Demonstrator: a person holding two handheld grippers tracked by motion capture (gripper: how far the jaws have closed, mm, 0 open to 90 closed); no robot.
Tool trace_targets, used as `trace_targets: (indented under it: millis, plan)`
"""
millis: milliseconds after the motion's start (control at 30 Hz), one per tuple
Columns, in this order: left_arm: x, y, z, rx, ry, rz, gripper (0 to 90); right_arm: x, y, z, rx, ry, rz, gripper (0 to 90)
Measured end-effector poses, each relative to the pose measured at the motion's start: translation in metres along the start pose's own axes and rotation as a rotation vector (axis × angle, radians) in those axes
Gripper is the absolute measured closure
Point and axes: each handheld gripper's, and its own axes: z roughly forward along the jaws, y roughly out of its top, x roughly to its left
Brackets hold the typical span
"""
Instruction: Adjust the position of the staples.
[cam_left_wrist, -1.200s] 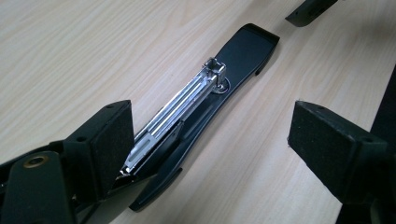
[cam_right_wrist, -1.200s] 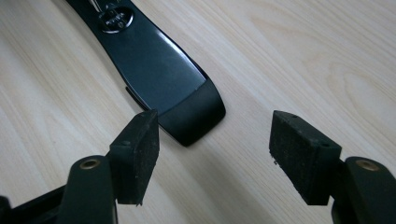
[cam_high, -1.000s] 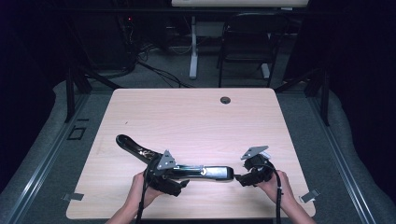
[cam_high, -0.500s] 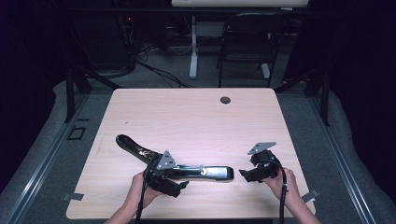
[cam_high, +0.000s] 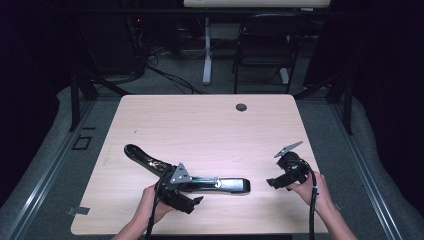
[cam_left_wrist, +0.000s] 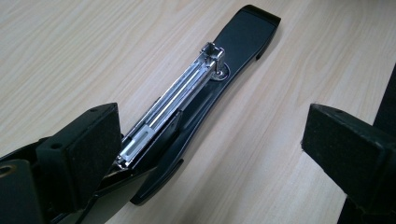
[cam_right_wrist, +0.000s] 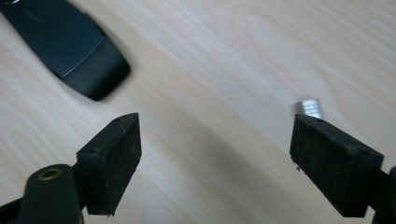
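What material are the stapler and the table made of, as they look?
Stapler: body looks like glossy black plastic or painted metal; its open channel is bright, mirror-like metal, probably steel. Table: pale wood grain, very even and matte, so likely laminate rather than solid wood.

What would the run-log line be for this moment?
stapler: lies opened flat on table | left gripper: open beside stapler | right gripper: open, nothing between pads | staple strip: on table by right gripper

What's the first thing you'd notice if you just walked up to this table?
A long black stapler lies flung open near the front edge of the wooden table, its shiny metal staple track bare. The left gripper sits right beside it. By the open right gripper, a small strip of staples lies on the wood.
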Motion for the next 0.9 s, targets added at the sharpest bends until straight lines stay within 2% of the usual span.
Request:
trace_targets:
  millis: [33,67,167,300,433,600,667,733,800,833,867,900]
  plan:
    - [0.0,0.0,0.0,0.0,0.0,0.0,5.2,-0.002,0.001,-0.002,-0.02,-0.015,0.014,18.6]
    - [0.0,0.0,0.0,0.001,0.001,-0.002,5.3,-0.004,0.002,-0.003,-0.013,-0.019,0.012,19.2]
    - [0.0,0.0,0.001,0.003,0.0,-0.001,5.2,-0.011,0.006,-0.006,-0.012,-0.009,0.017,22.3]
    - [0.0,0.0,0.002,0.01,-0.014,-0.003,5.0,-0.018,0.011,-0.006,0.022,-0.041,-0.018,25.2]
    - [0.0,0.0,0.002,0.012,-0.021,-0.005,4.5,-0.029,0.017,-0.003,0.06,-0.057,-0.031,26.1]
    - [0.0,0.0,0.004,0.02,-0.025,-0.001,4.2,-0.042,0.027,0.005,0.106,-0.046,-0.035,28.6]
    - [0.001,0.0,0.004,0.023,-0.031,0.005,4.2,-0.047,0.03,0.009,0.131,-0.049,-0.044,37.0]
    - [0.001,0.0,0.005,0.024,-0.03,0.001,4.0,-0.05,0.031,0.015,0.121,-0.046,-0.022,43.9]
    - [0.002,0.0,0.005,0.022,-0.033,-0.001,3.5,-0.055,0.032,0.018,0.183,-0.036,-0.039,47.8]
    - [0.002,0.0,0.005,0.022,-0.032,0.001,3.5,-0.055,0.031,0.022,0.171,-0.045,-0.024,51.9]
    - [0.002,0.0,0.005,0.024,-0.032,0.001,3.5,-0.059,0.033,0.021,0.233,-0.043,-0.068,52.4]
    - [0.002,0.0,0.006,0.024,-0.034,0.0,3.5,-0.055,0.027,0.03,0.136,-0.046,0.011,54.1]
